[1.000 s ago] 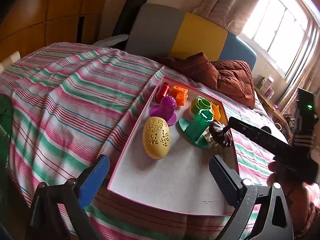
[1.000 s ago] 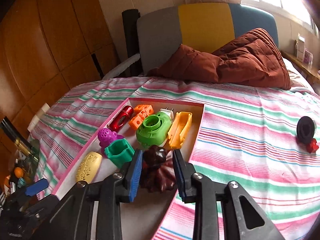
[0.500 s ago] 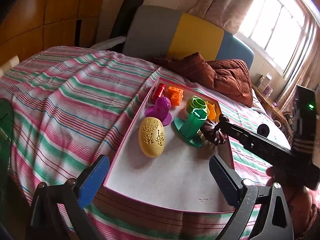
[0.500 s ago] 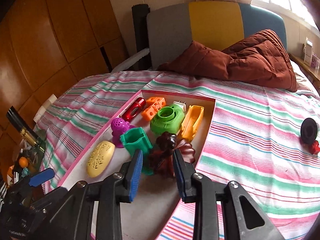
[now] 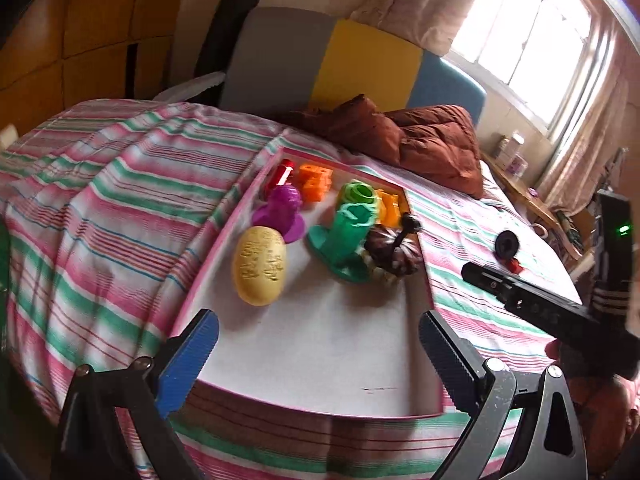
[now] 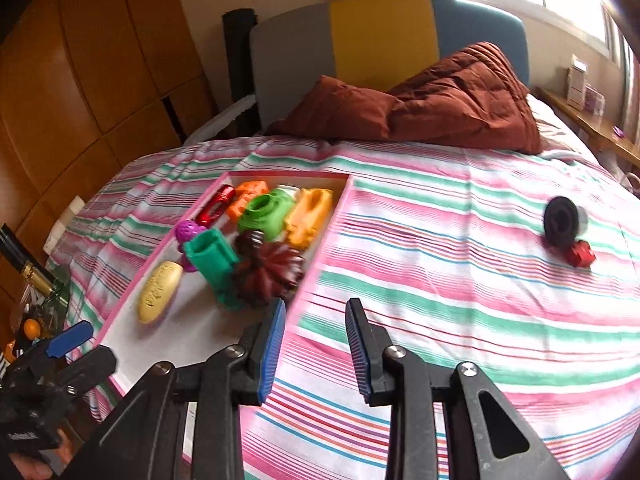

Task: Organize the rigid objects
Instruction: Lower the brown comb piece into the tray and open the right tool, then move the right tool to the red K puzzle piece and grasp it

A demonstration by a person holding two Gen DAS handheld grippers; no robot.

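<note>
**A:** So the right gripper [image 6: 316, 340] had pulled back off the dark brown pumpkin piece [image 6: 269, 271] since a second earlier. Back then it was clamped between the pads; here it sat in the pink tray [image 6: 120, 312] by the right edge, leaning on the green holder [image 6: 212, 260]. Jaws apart, nothing in them. Left gripper [image 5: 316, 364] was wide open over the tray's near edge, also empty.

**B:** My worry was the black disc [image 6: 562, 220] and red block [image 6: 580, 254] out on the striped bedspread [image 6: 440, 280], well apart from the tray. Soft bedding, so a disc like that could've rolled or tipped if pinched off-centre. And the pumpkin looked ready to topple if the tray got bumped.
</note>
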